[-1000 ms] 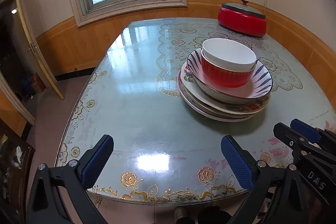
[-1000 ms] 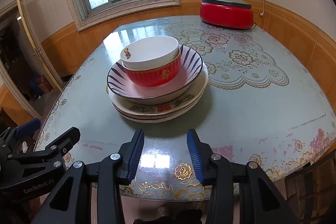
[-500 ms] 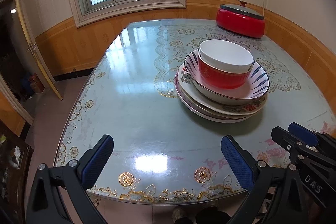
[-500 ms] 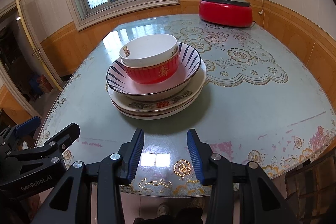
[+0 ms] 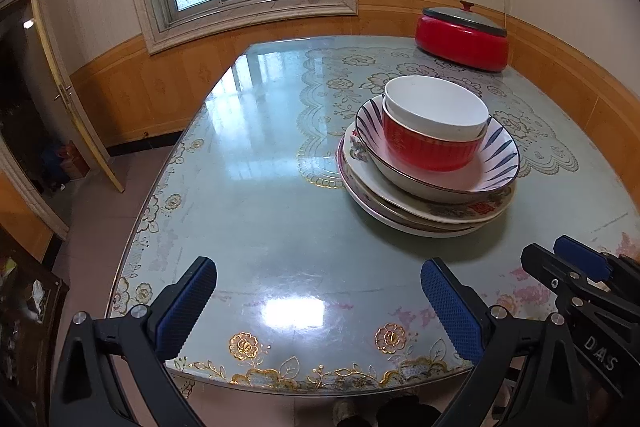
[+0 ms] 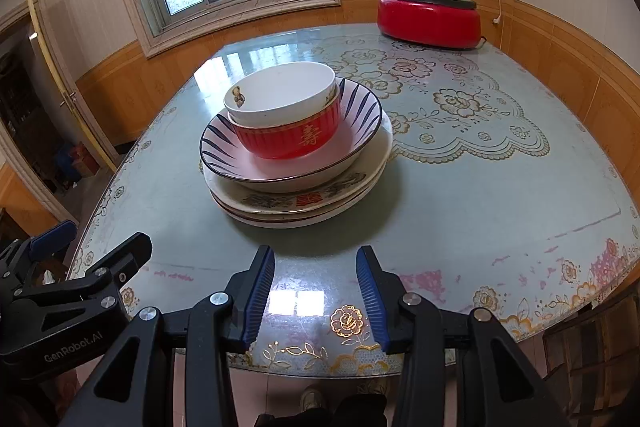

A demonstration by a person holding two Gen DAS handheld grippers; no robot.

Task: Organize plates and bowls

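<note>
One pile of dishes stands on the table. A white bowl [image 5: 436,107] [image 6: 280,93] sits inside a red bowl [image 5: 430,149] [image 6: 288,139]. Both rest in a striped deep dish [image 5: 492,167] [image 6: 224,155] on stacked plates [image 5: 420,215] [image 6: 296,201]. My left gripper [image 5: 318,291] hangs open and wide near the table's front edge, left of the pile, with nothing between its fingers. My right gripper [image 6: 315,279] is open with a narrower gap, in front of the pile and apart from it. Each gripper shows at the edge of the other's view.
A red lidded electric pot [image 5: 462,41] [image 6: 430,15] stands at the table's far right corner by the wall. The glass-topped table [image 5: 260,187] [image 6: 460,195] ends just under both grippers. A door [image 5: 64,95] and floor lie to the left.
The pile has drifted slightly in both views. Neither gripper has changed its opening, and nothing was taken hold of.
</note>
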